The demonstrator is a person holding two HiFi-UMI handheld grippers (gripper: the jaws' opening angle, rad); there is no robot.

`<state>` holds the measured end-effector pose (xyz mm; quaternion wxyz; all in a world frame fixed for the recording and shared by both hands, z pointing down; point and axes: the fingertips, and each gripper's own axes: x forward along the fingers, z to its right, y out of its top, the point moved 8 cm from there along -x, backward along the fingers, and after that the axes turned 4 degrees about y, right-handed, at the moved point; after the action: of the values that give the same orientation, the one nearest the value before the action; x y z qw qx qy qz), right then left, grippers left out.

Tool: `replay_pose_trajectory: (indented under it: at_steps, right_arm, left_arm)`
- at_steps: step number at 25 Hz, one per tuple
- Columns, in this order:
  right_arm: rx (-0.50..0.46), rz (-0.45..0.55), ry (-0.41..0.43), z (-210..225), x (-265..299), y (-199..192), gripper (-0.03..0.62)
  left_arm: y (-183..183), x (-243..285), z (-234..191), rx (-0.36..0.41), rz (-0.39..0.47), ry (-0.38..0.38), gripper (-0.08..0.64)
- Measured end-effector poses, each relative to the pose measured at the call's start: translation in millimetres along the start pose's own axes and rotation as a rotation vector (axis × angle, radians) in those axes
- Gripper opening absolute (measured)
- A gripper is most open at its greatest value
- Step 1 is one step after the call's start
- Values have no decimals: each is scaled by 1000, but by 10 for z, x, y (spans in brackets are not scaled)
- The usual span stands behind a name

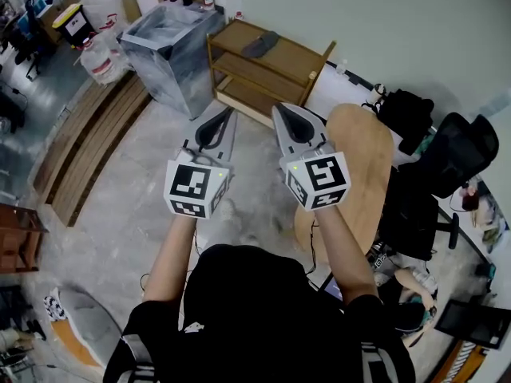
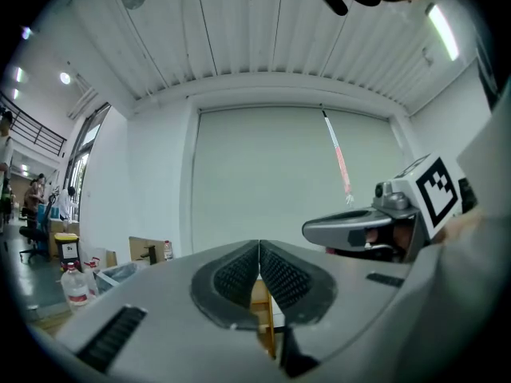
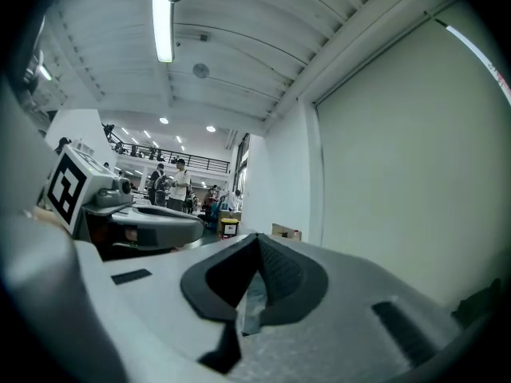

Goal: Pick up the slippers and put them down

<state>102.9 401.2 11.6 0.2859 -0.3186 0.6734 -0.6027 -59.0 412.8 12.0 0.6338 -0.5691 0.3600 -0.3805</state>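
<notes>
L gripper (image 1: 230,113), R gripper (image 1: 278,108): level, jaws together

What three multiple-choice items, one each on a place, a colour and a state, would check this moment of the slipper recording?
1. Where does the dark slipper lie?
A. on the top shelf of the wooden rack
B. on the floor
C. inside the plastic-wrapped bin

2. What colour is the office chair?
A. red
B. black
C. white

3. How do the left gripper and right gripper stand?
A. both shut, empty
B. both wide open
C. both clamped on slippers

Answers:
1 A: the head view shows it flat on the top shelf.
2 B: its back and seat are black.
3 A: in each gripper view the pads meet with nothing between them.
</notes>
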Motion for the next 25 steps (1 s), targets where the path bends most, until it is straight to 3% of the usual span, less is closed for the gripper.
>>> replay_pose_trajectory:
  at_steps: [10, 17, 25]
  right_arm:
    - [-9, -10, -5, 325, 469, -105, -17]
    - [0, -41, -21, 731, 1084, -259, -17]
    - [13, -73, -40, 1217, 1917, -340, -17]
  left_arm:
    - [-129, 534, -298, -9, -6, -14, 5]
    - [-320, 1203, -698, -44, -26, -27, 5]
    - [-435, 2054, -1265, -33, -56, -57, 5]
